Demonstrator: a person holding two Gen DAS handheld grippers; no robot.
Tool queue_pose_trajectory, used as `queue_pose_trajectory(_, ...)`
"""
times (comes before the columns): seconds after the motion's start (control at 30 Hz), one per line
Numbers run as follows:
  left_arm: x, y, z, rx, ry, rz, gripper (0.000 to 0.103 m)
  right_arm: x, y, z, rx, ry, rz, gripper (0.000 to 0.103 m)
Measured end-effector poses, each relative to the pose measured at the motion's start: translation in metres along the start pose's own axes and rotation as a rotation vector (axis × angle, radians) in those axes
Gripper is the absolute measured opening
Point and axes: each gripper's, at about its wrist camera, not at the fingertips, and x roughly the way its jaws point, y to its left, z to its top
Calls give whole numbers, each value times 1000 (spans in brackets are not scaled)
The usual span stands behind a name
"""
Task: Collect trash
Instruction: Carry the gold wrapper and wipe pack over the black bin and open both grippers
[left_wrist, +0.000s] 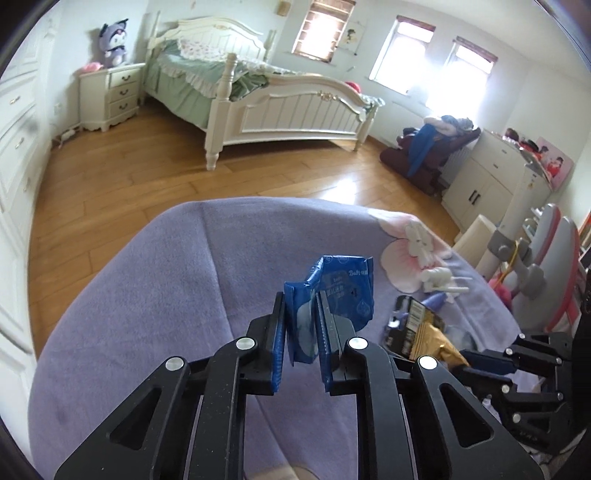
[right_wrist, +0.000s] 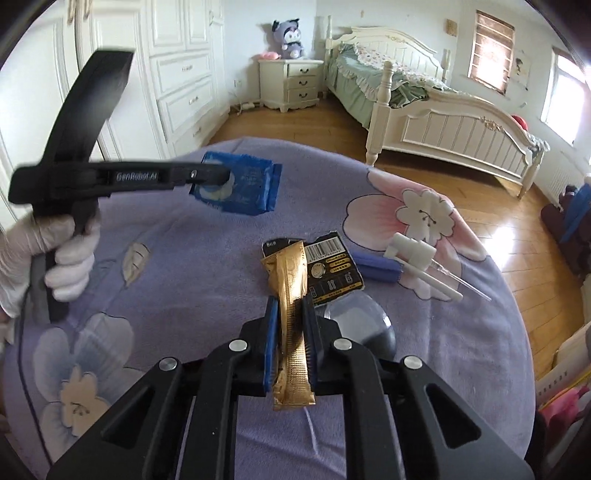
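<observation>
Blue crumpled wrapper (left_wrist: 332, 295) in left tongs (left_wrist: 300, 332); gold sachet (right_wrist: 291, 325) in right tongs (right_wrist: 290, 343)

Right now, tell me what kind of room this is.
A bedroom, most likely a child's. A white bed with green bedding stands across the wooden floor, a nightstand with a plush toy on top sits beside it, and white wardrobe doors line one wall.

black grippers, blue-padded fingers (right_wrist: 270, 332), silver screws, white glove (right_wrist: 70, 258)

blue wrapper (left_wrist: 332, 291) | gold sachet (right_wrist: 293, 314) | lilac floral cloth (right_wrist: 184, 258)
</observation>
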Motion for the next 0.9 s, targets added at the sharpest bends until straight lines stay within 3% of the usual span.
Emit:
queue_pose_trajectory(0.17, -32, -32, -10, 6, -50, -39, 16, -50, -16, -21, 107, -128, -39, 14)
queue_pose_trajectory(0.4, -50, -117, -23, 76, -47, -153, 16, -111, -58, -75, 276, -252, -169, 14)
queue_pose_trajectory(0.9, 4, -304, -78, 235, 99, -320, 16, -161, -171, -172, 606, -324, -257, 14)
